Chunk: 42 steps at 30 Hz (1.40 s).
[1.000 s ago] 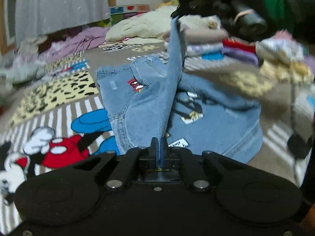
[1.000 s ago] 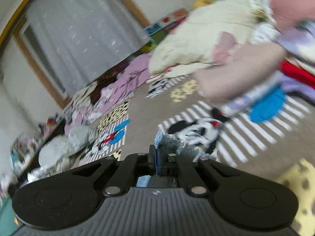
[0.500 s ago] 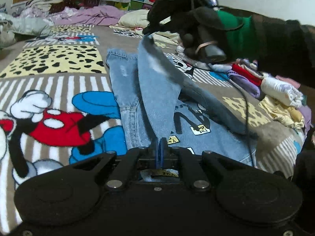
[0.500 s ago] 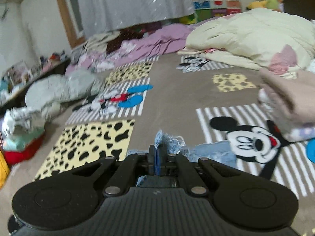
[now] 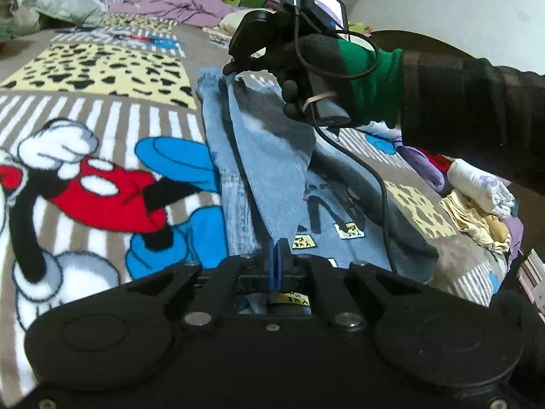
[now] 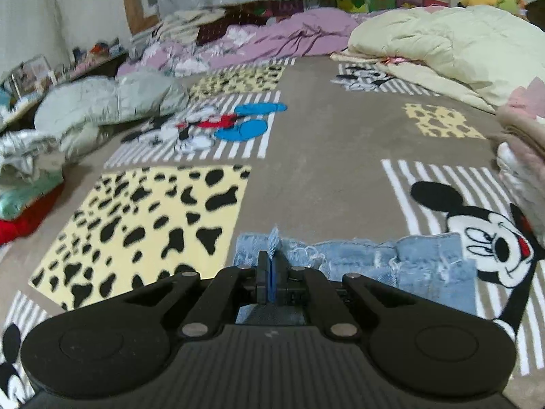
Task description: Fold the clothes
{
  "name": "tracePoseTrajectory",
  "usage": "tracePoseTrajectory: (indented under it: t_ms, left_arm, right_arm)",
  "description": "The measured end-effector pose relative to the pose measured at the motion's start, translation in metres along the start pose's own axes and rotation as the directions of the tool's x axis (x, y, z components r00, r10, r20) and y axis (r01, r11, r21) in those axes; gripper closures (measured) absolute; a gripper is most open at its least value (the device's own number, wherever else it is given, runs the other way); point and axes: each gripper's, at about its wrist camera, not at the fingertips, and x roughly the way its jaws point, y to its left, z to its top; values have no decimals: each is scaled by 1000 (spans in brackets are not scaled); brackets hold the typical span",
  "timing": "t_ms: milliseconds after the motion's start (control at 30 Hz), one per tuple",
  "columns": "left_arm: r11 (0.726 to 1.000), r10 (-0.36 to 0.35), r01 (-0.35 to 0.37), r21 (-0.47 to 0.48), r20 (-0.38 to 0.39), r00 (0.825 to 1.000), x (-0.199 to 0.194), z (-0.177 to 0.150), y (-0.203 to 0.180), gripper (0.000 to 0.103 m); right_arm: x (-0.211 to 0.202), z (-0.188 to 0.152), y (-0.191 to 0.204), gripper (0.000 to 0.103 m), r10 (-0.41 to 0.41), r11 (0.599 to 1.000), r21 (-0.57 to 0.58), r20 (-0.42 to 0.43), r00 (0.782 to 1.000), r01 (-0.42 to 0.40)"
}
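Light blue jeans (image 5: 272,170) lie on the cartoon-print blanket (image 5: 102,177), one leg folded lengthwise over the other. My left gripper (image 5: 277,250) is shut on the near end of the folded denim. At the far end, my right gripper (image 5: 235,66), in a gloved hand with a green cuff, pinches the frayed hem low over the blanket. In the right wrist view the right gripper (image 6: 270,262) is shut on that frayed hem (image 6: 274,237), and the jeans' other frayed hem (image 6: 391,255) lies flat just ahead and to the right.
Folded clothes (image 5: 483,201) are stacked on the right. A cream quilt (image 6: 442,41), purple bedding (image 6: 272,41) and grey-green bundles (image 6: 102,102) ring the far side of the blanket. A black cable (image 5: 378,184) hangs from the right hand over the jeans.
The right gripper swung the raised jean leg over to the left and down, so the fold now lies nearly flat. The left gripper rolled and shifted a little while keeping its hold.
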Motion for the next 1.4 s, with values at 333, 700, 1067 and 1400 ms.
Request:
tracePoseTrajectory:
  t_ms: [333,700,1067,1400]
  left_arm:
    - [997,38,-35,-70,42,998,-10,5,13,76]
    - [999,-9,2,49,151,989,-17,8,-13,76]
    - [994,105,-106,3,69,992,-7,1,-2,57]
    - [963,105,-82,-257,78,991,-25,6,21,54]
  right_arm:
    - [-7,4,3,60,50,999,-18,10,999,-50]
    - [-110,-52,-22,69,183,966,-196,55,982,-169]
    - [-133,-128,-11,64,176,960,-227,29,984,-165]
    - [-249,-211,-131,42,53,952,290,178,983,-104]
